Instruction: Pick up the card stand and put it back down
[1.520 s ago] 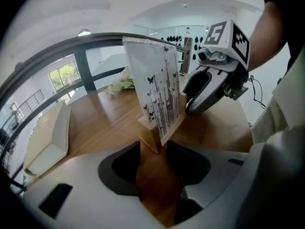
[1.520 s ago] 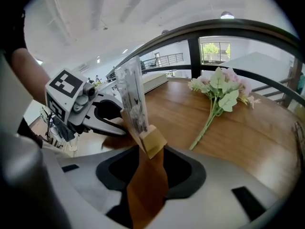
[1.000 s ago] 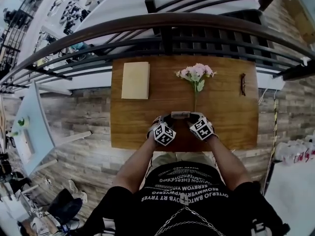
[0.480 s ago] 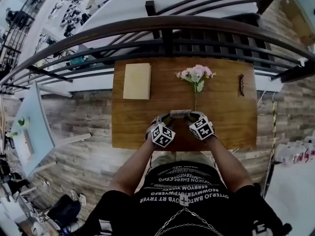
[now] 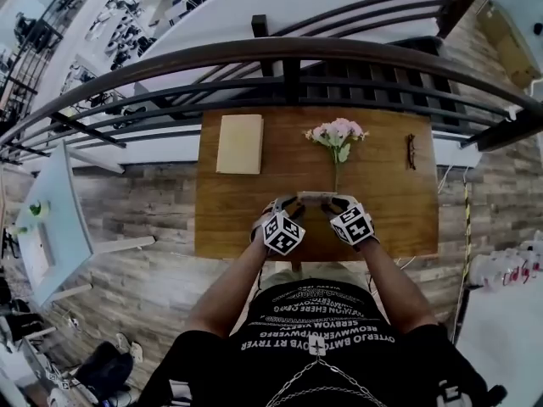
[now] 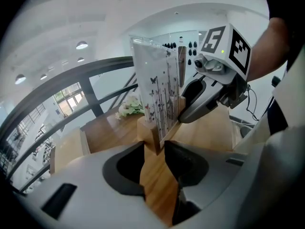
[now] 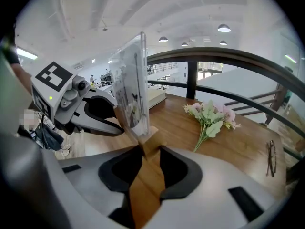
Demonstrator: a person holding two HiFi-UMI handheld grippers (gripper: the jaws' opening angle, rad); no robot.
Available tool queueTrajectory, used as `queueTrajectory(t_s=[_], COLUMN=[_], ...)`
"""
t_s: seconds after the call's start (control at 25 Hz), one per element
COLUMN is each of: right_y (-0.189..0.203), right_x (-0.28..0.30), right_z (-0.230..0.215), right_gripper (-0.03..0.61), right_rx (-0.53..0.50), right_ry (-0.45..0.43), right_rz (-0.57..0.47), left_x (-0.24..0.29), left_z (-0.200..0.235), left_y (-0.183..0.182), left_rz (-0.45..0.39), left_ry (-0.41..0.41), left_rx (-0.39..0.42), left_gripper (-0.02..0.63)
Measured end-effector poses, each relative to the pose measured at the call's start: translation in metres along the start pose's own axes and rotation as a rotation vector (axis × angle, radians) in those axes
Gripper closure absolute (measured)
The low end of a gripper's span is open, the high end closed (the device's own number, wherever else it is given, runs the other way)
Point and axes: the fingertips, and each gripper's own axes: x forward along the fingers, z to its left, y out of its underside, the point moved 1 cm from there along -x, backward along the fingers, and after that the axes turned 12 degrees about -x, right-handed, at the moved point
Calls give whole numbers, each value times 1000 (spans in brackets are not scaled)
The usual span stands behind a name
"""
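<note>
The card stand (image 5: 311, 197) is a clear upright holder with a printed card set in a long wooden base, near the table's front edge. My left gripper (image 5: 288, 203) has the base's left end (image 6: 151, 133) between its jaws, pads against the wood. My right gripper (image 5: 335, 203) holds the other end (image 7: 144, 142), its jaws still drawing in on it. In the left gripper view the right gripper's fingers (image 6: 193, 109) show behind the card (image 6: 159, 87). Whether the base is off the tabletop I cannot tell.
Pink flowers (image 5: 337, 134) lie just beyond the stand. A cream book (image 5: 240, 143) lies at the back left of the wooden table (image 5: 229, 219), and glasses (image 5: 411, 151) at the back right. A dark railing (image 5: 288, 58) runs behind the table.
Both grippers stay at the stand's two ends. The head view has shifted a little, so the table sits slightly lower and to the right. The stand has not clearly moved.
</note>
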Motion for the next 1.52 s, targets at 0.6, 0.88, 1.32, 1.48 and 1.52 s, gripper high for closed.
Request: queueTrajectory(t_s=[0.6,0.88,1.32,1.48,1.52], right_y=[-39,-65,-95,-104,-107], right_x=[-55,-79,-120,-135,-140], right_z=[13,14,11,13,13], right_gripper=[456,456,454,454,455], right_rx=[14,0,-31,-33,-33], right_ry=[49,68,127,138,145], right_rz=[-50,-77,-113,-134,-140], left_x=[-57,-85,-118,-133,-136], left_z=[-9,-6,-12,-14,-15], left_y=[-35,-60,-95,-106,-110], left_rz=[-76,-116,-153,-171,-177], left_ry=[20,2,7,4,4], left_rx=[0,27,53,67,70], left_gripper=[462,462,463,463,463])
